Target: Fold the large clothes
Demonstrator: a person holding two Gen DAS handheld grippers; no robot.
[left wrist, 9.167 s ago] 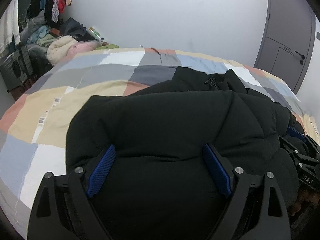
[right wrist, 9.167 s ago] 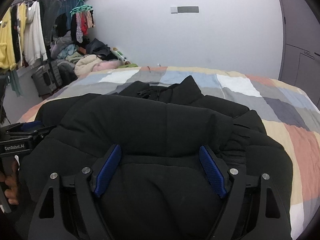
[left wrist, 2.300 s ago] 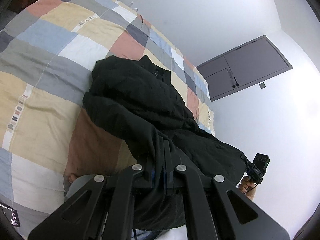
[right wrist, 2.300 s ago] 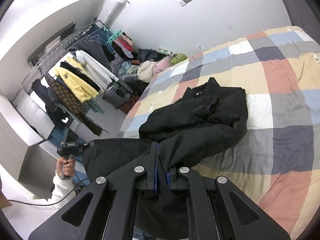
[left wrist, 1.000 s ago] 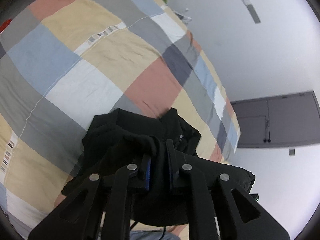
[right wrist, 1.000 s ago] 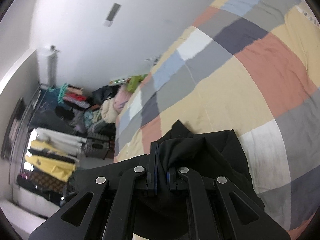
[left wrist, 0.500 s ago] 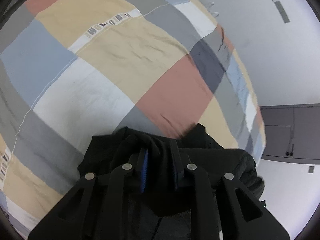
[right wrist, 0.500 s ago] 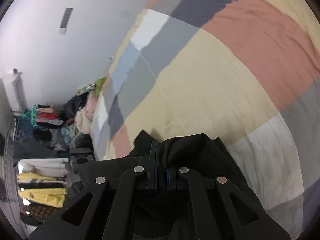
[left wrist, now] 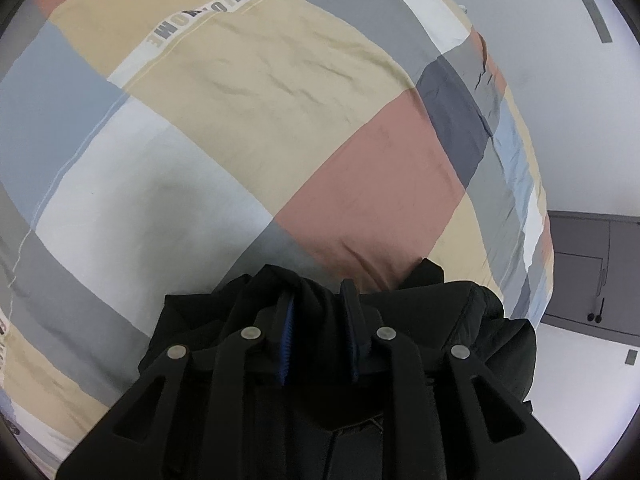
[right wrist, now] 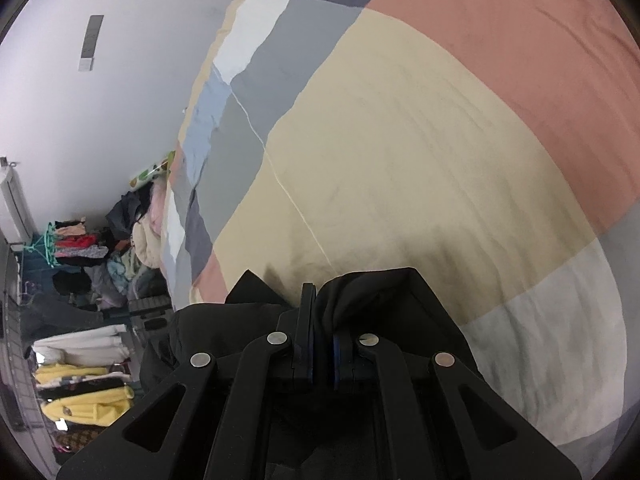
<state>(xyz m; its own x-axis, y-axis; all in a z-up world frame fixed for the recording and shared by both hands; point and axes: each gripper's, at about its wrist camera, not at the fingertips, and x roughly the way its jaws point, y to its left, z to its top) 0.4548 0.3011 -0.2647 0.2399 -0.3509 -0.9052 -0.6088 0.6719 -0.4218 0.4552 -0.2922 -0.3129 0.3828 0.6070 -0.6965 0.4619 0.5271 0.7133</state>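
Note:
A black padded jacket (left wrist: 472,320) lies bunched low on the checked bed cover (left wrist: 260,120). My left gripper (left wrist: 318,304) has its jaws a little apart, with a fold of the jacket still between the blue pads. In the right wrist view my right gripper (right wrist: 320,308) is shut on another fold of the jacket (right wrist: 372,296), held just above the bed cover (right wrist: 420,160). Most of the jacket is hidden under both grippers.
A grey door (left wrist: 592,276) stands past the bed's far right side. A clothes rack with yellow and white garments (right wrist: 80,376) and a heap of clothes (right wrist: 136,240) stand beyond the bed's left edge. A white wall (right wrist: 120,80) runs along the head of the bed.
Both grippers have carried the jacket's edge forward and down over the bed. The left jaws have parted slightly; the right stays clamped.

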